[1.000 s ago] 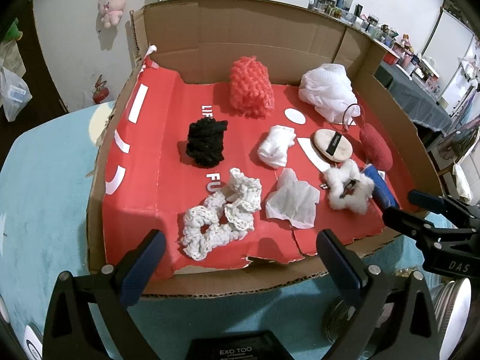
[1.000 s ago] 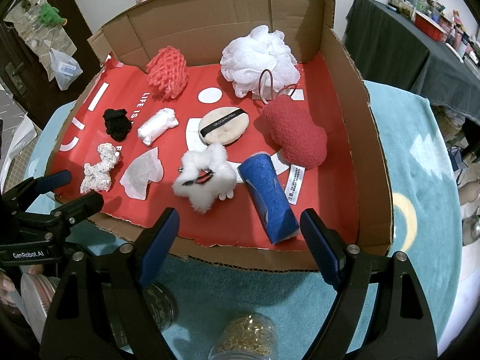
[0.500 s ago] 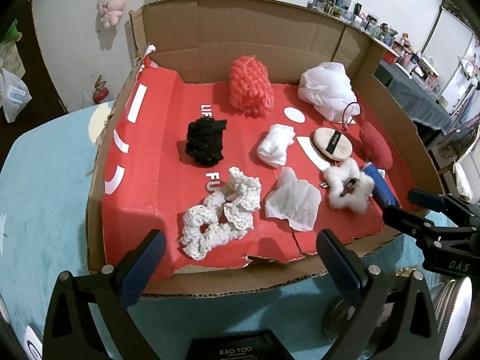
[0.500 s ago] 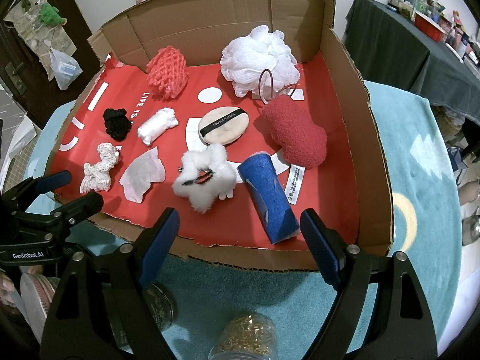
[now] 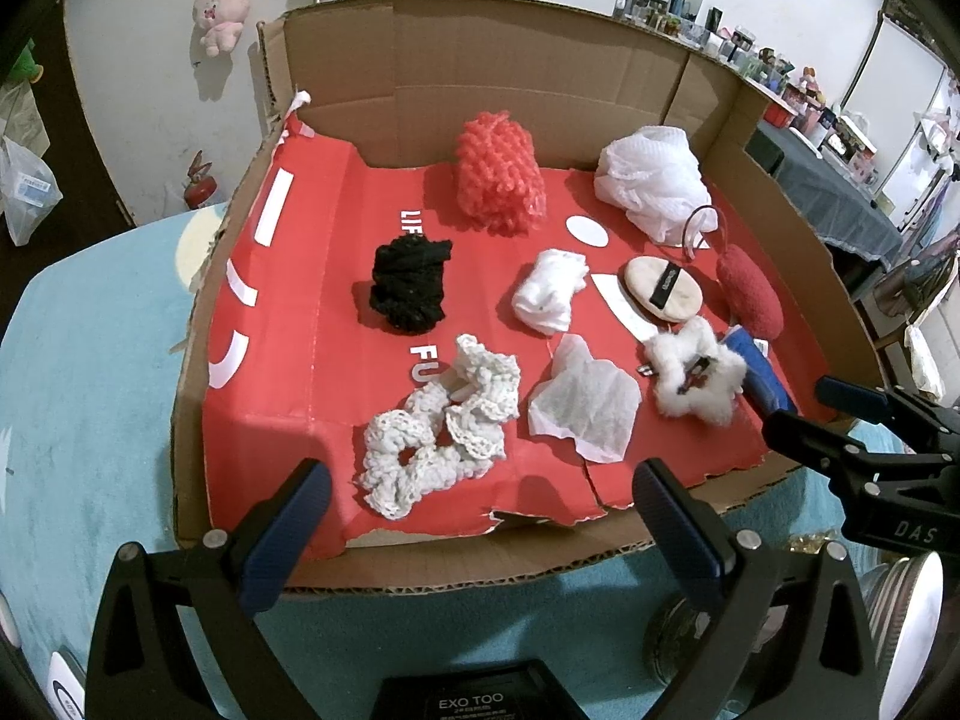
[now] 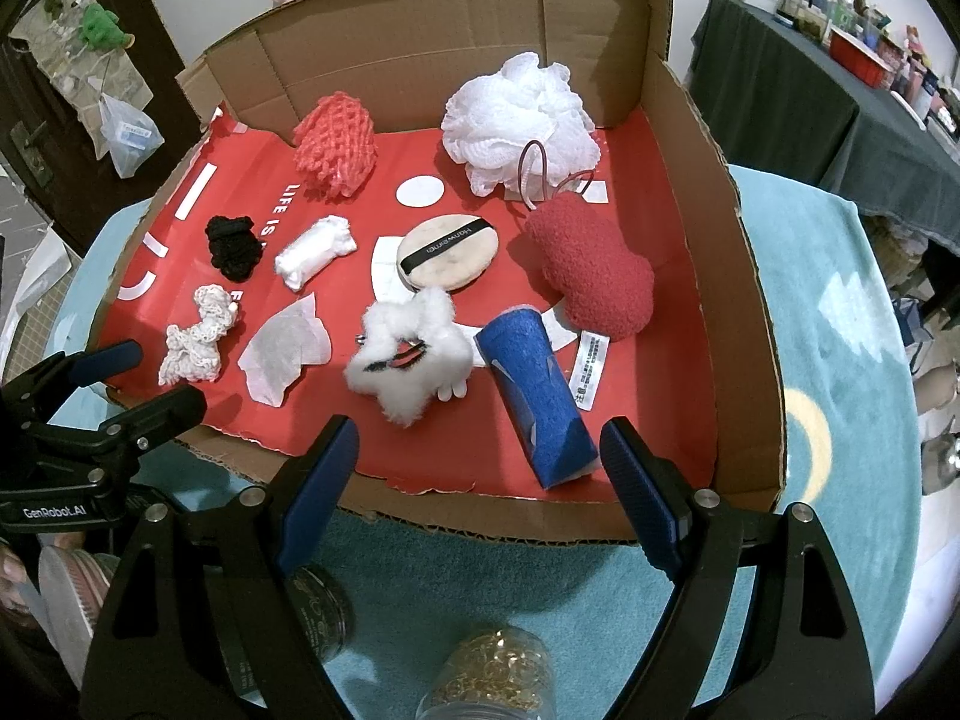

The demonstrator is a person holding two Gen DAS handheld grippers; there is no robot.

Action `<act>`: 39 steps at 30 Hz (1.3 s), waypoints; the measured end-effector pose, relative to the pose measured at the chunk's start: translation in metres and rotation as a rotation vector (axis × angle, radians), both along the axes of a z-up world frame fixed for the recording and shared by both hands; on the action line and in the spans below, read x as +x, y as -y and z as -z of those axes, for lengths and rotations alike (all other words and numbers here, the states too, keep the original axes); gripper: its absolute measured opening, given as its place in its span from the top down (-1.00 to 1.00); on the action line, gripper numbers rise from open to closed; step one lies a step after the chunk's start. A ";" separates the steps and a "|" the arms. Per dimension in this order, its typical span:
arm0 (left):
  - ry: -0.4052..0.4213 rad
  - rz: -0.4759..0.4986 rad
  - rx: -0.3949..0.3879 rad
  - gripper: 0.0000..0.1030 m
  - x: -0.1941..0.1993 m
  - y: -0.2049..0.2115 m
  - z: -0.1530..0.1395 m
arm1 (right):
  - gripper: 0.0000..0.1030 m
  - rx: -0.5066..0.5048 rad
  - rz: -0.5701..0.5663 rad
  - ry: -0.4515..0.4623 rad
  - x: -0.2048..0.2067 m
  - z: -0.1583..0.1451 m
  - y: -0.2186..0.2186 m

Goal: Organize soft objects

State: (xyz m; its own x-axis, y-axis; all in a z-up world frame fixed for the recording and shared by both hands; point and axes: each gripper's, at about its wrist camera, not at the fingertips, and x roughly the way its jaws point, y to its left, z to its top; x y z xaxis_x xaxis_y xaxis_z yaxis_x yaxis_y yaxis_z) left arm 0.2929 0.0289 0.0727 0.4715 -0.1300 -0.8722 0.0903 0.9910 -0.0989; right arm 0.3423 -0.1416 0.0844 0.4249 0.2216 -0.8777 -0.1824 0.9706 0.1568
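Red box liner (image 5: 336, 276) reads "LIFE IS" — puff strap (image 6: 447, 245) "Hanwsmen".

Blue roll (image 5: 757, 373): largely hidden behind white fluffy clip (image 5: 696, 380), left view.
Jar of gold bits (image 6: 489, 679): base cut off at right view's lower edge.
White label (image 6: 589, 375): print too small to read.
Shelf clutter (image 5: 774, 69) by far wall: indistinct.

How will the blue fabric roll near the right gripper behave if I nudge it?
The blue fabric roll lies on its side as a cylinder, so it would probably roll sideways. It looks like soft rolled cloth, likely light, and may squash or loosen when pinched.
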 end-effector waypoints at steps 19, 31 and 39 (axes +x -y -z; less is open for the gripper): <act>-0.001 0.001 0.001 -0.98 0.000 0.000 0.000 | -0.60 -0.002 0.001 0.001 0.000 -0.001 -0.001; 0.000 0.003 0.001 -0.98 0.000 0.001 0.000 | -0.60 -0.006 0.002 0.004 -0.002 -0.001 -0.001; -0.005 0.001 -0.009 -0.98 0.000 0.001 0.000 | -0.60 -0.008 0.001 0.003 -0.002 -0.001 -0.002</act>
State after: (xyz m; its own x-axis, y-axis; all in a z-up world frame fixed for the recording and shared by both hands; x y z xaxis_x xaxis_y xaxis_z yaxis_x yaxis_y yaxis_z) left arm 0.2932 0.0276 0.0723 0.4667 -0.1383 -0.8735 0.0908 0.9900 -0.1082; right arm 0.3408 -0.1401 0.0857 0.4276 0.2139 -0.8783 -0.1814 0.9721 0.1484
